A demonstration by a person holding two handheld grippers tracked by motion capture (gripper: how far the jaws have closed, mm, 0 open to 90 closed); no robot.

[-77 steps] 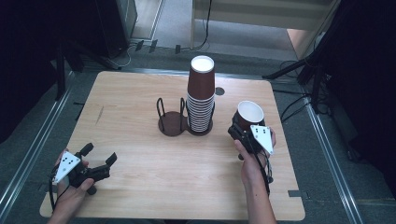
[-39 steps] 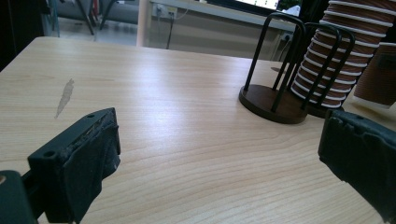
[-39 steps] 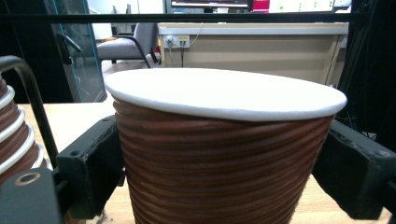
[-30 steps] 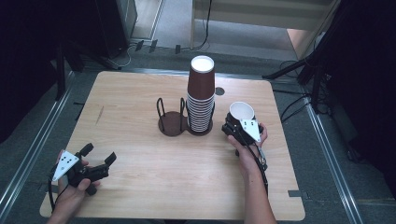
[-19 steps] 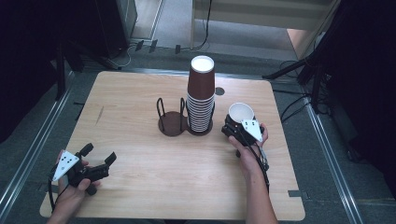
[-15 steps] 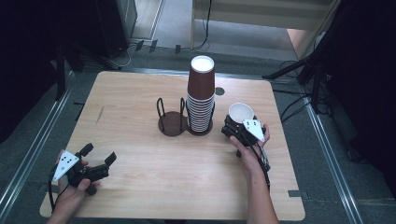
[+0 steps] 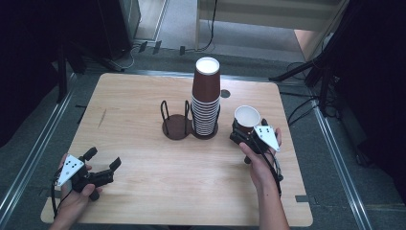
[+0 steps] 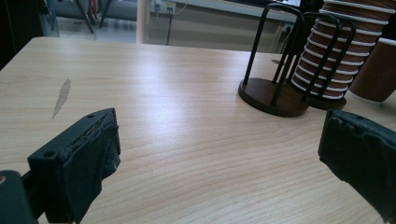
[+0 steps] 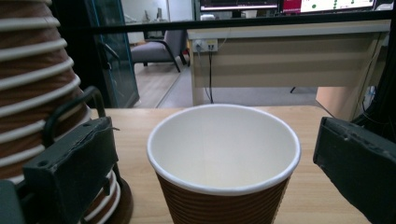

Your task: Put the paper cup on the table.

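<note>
Scene: a person works at a wooden table [image 7: 143, 100] with one hand-held gripper in each hand, seen from the high view.
Single cup: a brown ribbed paper cup [image 7: 247, 118] with a white inside stands upright, mouth up, on the right part of the table, just to the right of the cup stack.
Right gripper: the right gripper [image 7: 243, 134] sits directly behind the cup on the person's side; in the right gripper view its two black jaws stand wide apart on either side of the cup [image 9: 224, 163], with a clear gap between each pad and the cup wall, so the cup is not clamped.
Right hand: the right hand [image 7: 258, 160] holds the gripper body low over the table, the grey plate uppermost.
Cup stack: a tall stack of cups [image 7: 206, 98], nested mouth down, stands in the right-hand ring of the holder near the table's middle.
Holder: a dark double holder [image 7: 176, 125] with wire hoops; its left-hand base carries no cups.
Left gripper: the left gripper [image 7: 103, 165] rests at the near left corner of the table, well apart from the cups, jaws spread with bare tabletop between them in the left gripper view.
Left hand: the left hand [image 7: 74, 196] grasps its handle.
Table mark: a pale smear [image 8: 61, 94] lies on the wood ahead of the left gripper.
</note>
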